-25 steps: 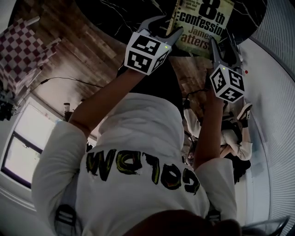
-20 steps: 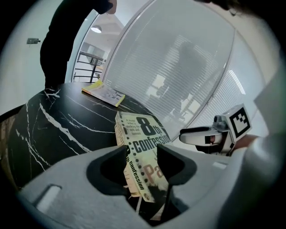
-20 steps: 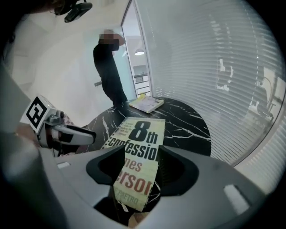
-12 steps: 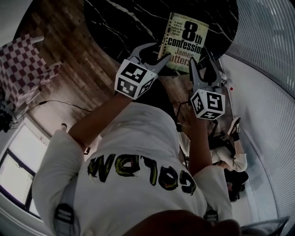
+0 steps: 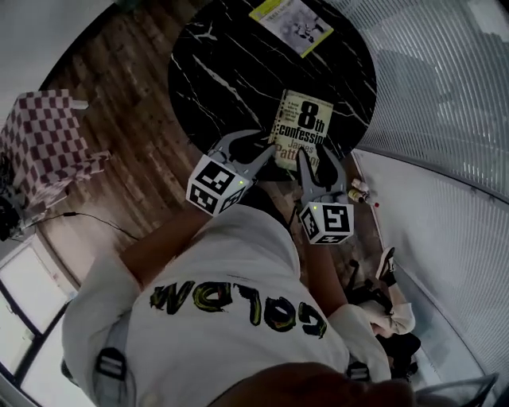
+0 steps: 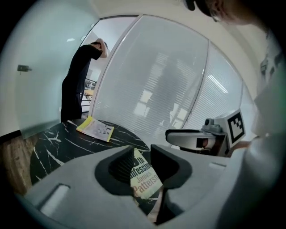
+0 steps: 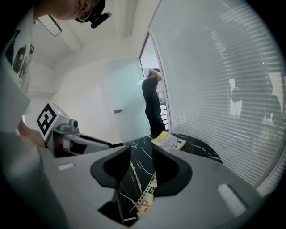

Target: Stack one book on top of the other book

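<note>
Risk: 8th Confession paperback lies near surface edge, clumsy grab may shove it off | left tongs, right tongs: empty, half-narrowed, just closing | yellow book well apart

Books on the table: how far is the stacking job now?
Done: nothing yet; the 8th confession book lies at the near edge of the marble table, the yellow book at the far edge, apart. In hand: nothing; the left gripper and right gripper hover above the near book, fingers just closing with nothing between them. Left: pick one book and lay it on the other.
</note>
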A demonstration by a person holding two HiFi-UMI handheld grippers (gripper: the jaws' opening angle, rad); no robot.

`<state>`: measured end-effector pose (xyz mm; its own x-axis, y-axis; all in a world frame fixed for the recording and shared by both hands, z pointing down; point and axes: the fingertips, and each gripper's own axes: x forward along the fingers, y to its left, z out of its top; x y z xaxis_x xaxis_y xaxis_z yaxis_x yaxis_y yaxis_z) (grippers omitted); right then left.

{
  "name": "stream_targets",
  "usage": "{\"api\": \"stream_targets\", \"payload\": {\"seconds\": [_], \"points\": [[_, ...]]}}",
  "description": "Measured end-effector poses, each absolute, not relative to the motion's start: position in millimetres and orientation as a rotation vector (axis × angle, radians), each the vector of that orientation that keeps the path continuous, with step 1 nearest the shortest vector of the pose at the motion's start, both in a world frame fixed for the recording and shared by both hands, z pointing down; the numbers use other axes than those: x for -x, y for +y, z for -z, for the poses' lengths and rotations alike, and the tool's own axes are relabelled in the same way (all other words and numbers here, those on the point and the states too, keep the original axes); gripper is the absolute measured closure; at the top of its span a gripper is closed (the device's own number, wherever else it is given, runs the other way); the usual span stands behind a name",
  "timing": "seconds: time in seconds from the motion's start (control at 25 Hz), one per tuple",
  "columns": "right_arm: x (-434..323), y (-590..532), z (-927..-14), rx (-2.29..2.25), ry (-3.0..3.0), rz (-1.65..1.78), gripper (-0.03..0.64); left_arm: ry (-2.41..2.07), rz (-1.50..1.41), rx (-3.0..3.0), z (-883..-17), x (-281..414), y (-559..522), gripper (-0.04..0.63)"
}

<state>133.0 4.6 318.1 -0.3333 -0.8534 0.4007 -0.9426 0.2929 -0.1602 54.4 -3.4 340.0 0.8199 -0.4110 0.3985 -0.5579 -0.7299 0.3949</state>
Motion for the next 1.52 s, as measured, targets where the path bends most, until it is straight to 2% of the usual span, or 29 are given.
{"api": "stream_targets", "payload": {"seconds": [0.2, 0.28, 0.36, 0.6, 1.04, 1.52], "points": [[-108.7, -1.9, -280.6, -1.611, -2.431, -0.5, 0.517, -0.671, -0.29, -2.574, -298.2, -49.7, -0.9, 0.509], [-98.2, -6.1, -263.2, -1.602, -2.473, -0.464, 0.549, -0.667, -0.248, -2.598, -282.3, -45.1, -3.1, 0.544], [-89.4, -9.3, -248.0, -1.59, -2.511, -0.428, 0.566, -0.661, -0.2, -2.62, -267.8, -41.3, -5.0, 0.572], [-68.9, -12.3, -210.6, -1.55, -2.593, -0.306, 0.597, -0.67, -0.083, -2.686, -226.6, -33.5, -9.1, 0.595], [-39.4, -6.7, -200.3, -1.48, -2.67, -0.258, 0.615, -0.678, -0.004, -2.749, -207.0, -32.6, -5.3, 0.595], [-40.7, -2.1, -198.6, -1.481, -2.658, -0.256, 0.615, -0.69, -0.022, -2.736, -213.6, -30.1, -2.0, 0.595]]}}
